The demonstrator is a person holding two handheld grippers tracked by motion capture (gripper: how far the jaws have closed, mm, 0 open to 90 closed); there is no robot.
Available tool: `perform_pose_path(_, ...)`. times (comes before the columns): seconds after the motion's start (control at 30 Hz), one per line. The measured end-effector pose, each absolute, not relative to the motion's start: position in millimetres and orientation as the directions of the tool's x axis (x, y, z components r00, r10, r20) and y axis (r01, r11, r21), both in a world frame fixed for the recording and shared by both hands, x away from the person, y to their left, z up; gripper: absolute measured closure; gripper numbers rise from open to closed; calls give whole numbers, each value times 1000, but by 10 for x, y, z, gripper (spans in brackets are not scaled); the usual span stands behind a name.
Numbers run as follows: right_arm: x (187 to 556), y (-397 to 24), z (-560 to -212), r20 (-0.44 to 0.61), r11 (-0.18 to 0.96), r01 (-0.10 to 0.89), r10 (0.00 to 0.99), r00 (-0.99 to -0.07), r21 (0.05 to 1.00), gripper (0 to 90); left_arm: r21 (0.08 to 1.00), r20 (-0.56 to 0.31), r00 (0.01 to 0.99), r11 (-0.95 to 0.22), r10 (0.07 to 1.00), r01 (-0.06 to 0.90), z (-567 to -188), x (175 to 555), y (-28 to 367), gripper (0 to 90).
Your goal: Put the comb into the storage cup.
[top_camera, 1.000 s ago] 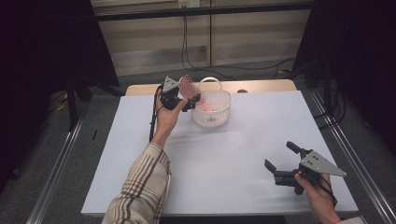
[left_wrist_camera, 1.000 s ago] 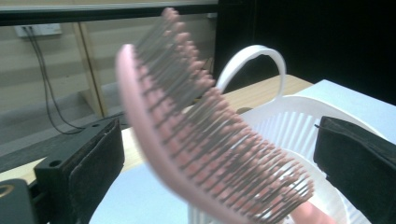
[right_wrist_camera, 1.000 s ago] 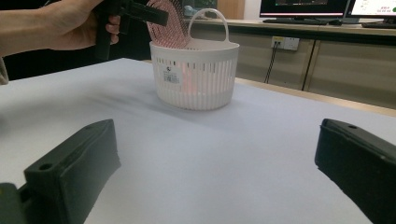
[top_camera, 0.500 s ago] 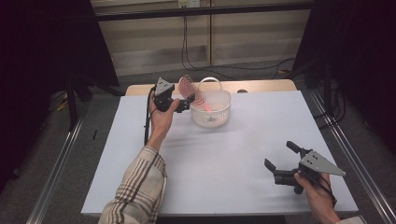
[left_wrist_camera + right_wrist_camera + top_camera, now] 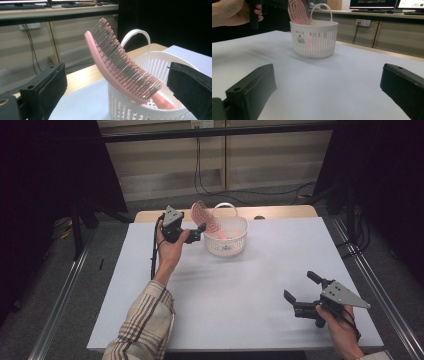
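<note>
The left hand-held gripper (image 5: 192, 234) hangs just above the bench (image 5: 240, 310) at its far side, its jaws spread wide and holding nothing. Straight ahead of those jaws stands a white slotted basket (image 5: 227, 237), and in it leans a pink hairbrush (image 5: 207, 219). Seen along the left gripper view, the hairbrush (image 5: 120, 67) sits between the two black jaws but touches neither; its handle end is down inside the basket (image 5: 150, 100) and its bristled head rises tilted over the rim on the side nearest this hand-held gripper, bristles facing away from it. The basket's looped handle stands upright beyond the brush head.

The person's left hand (image 5: 170, 247) grips the tool from below, the checked sleeve (image 5: 145, 325) stretching back toward the near edge of the bench.

The right hand-held gripper (image 5: 300, 290) rests low over the near right part of the bench, well apart from the basket, with its jaws also wide open and empty. From the right gripper view the basket (image 5: 313, 40) lies well ahead and slightly to the left of the gap between the jaws, with bare bench surface between. A small barcode label shows on the basket wall facing this hand-held gripper, and the pink brush head (image 5: 298, 10) pokes above the rim.
</note>
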State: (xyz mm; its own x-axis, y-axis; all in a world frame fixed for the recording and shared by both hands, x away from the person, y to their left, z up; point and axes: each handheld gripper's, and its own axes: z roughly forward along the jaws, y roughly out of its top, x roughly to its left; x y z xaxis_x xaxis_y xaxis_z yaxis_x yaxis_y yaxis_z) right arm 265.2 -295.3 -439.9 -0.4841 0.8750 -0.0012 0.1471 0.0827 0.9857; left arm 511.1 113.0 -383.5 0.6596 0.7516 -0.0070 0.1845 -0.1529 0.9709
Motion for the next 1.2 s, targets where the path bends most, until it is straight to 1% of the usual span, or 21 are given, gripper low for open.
perform_pose_path(0.07,2650,-2953,-4399,-4,84,144,876,-483,986,0,971,0,656,-158,755,182,-3838,5091,1157,30)
perform_pose_path(0.3,2628,-2941,-4382,-3,79,141,881,-473,987,0,974,-16,658,-137,753,180,-3824,4984,1230,30)
perform_pose_path(0.37,2622,-2931,-4378,-7,83,141,881,-473,987,0,974,1,657,-149,754,169,-3809,4947,1243,31)
perform_pose_path(0.47,2622,-2928,-4379,-7,84,141,881,-474,986,0,982,-23,657,-107,754,157,-3790,4894,1267,31)
perform_pose_path(0.53,2622,-2932,-4380,-6,83,142,882,-471,986,0,980,-8,653,-122,757,155,-3777,4869,1290,30)
perform_pose_path(0.73,2620,-2930,-4378,-8,84,142,883,-469,986,0,985,-36,666,-86,745,150,-3774,4789,1316,31)
perform_pose_path(0.8,2615,-2927,-4375,-5,82,144,883,-470,986,0,984,-15,657,-105,753,143,-3771,4752,1316,31)
perform_pose_path(0.9,2612,-2927,-4374,-7,83,142,883,-469,986,0,983,-49,661,-81,748,164,-3758,4699,1319,31)
perform_pose_path(0.93,2612,-2928,-4373,-7,83,140,882,-471,987,0,982,-26,652,-101,758,157,-3749,4675,1318,33)
perform_pose_path(0.97,2611,-2928,-4372,-6,80,138,883,-469,987,0,983,-22,650,-101,760,151,-3745,4649,1315,33)
perform_pose_path(1.2,2608,-2927,-4368,-10,81,133,884,-467,988,0,986,-27,669,-92,743,142,-3763,4523,1348,33)
